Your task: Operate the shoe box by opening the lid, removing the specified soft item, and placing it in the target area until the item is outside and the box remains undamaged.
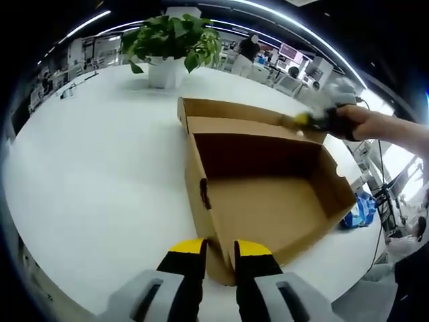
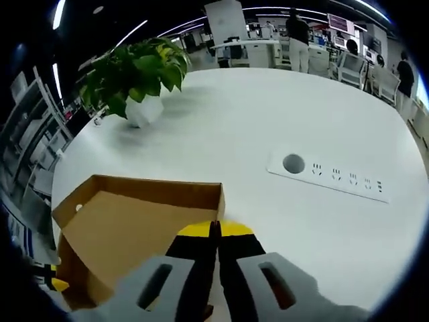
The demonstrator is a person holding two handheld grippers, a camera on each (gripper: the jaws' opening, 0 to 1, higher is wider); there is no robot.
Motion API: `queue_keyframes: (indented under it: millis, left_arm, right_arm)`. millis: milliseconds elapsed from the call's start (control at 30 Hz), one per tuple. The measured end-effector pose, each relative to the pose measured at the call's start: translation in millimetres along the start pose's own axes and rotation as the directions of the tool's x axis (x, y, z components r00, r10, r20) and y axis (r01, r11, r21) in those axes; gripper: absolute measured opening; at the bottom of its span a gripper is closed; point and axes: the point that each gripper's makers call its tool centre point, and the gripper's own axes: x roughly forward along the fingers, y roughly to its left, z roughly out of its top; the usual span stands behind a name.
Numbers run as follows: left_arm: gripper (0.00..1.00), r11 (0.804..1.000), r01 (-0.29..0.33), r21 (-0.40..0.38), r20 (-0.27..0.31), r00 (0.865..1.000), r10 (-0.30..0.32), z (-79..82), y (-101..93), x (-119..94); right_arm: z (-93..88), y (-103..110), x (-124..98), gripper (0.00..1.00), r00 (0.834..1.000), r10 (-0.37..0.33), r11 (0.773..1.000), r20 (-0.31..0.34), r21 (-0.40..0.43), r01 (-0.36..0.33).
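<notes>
Position of the work: one shoe box [image 1: 268,201] stands open on the white table [image 1: 100,174], dead ahead of the left tool [image 1: 219,249] at 12 o'clock. Its near corner reaches down to the tips of that tool. The box's long axis runs from 7 o'clock to 1 o'clock in the left gripper view. Its lid [image 1: 241,115] is thrown back at the far long side.

Left tool: jaws stand a little apart, with the box corner in the gap. Whether they bear on the cardboard cannot be told.

Right tool [image 2: 216,229]: jaws closed together at the edge of the lid [image 2: 141,215]. A thin flap may be pinched between them, but the pictures do not settle it. In the left gripper view this tool appears blurred at 2 o'clock, held by a hand [image 1: 365,121] at the lid's far end.

The specified soft item: not seen. The box floor that is visible is bare cardboard.

Judgement: the left tool is nearer the box interior, so any reach inside falls to it, forward and slightly right.

Count: one box, one potted plant [image 2: 137,77], one power strip [image 2: 328,176], two tools.
</notes>
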Motion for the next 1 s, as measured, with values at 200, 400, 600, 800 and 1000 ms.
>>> queue_keyframes:
  millis: [200, 400, 600, 800, 1000]
  left_arm:
    - [0.15, 1.0, -0.008, 0.002, 0.0, 1.0, 0.008, 1.3, 0.0, 1]
    - [0.14, 1.0, -0.031, 0.005, 0.004, 1.0, 0.031, 3.2, -2.5, 0]
    - [0.13, 0.999, -0.053, 0.008, 0.004, 0.999, 0.053, 3.6, -6.9, -3]
    - [0.11, 0.997, -0.071, 0.001, 0.005, 0.997, 0.071, 5.2, -6.1, -5]
    - [0.09, 0.996, -0.09, -0.002, 0.006, 0.996, 0.09, 6.8, -3.0, -5]
  right_arm:
    - [10.6, -1, -13, 0.0, 1.0, 0.006, 1.0, 0.021, -0.026, -0.005]
    - [24.5, -5, -22, 0.0, 0.999, 0.01, 0.999, 0.05, -0.046, -0.007]
    - [30.8, 7, -49, 0.0, 0.996, 0.02, 0.996, 0.091, -0.09, -0.011]
    - [40.2, 18, -74, 0.0, 0.991, 0.041, 0.99, 0.13, -0.141, -0.023]
    - [44.5, 29, -94, 0.0, 0.986, 0.055, 0.983, 0.157, -0.182, -0.026]
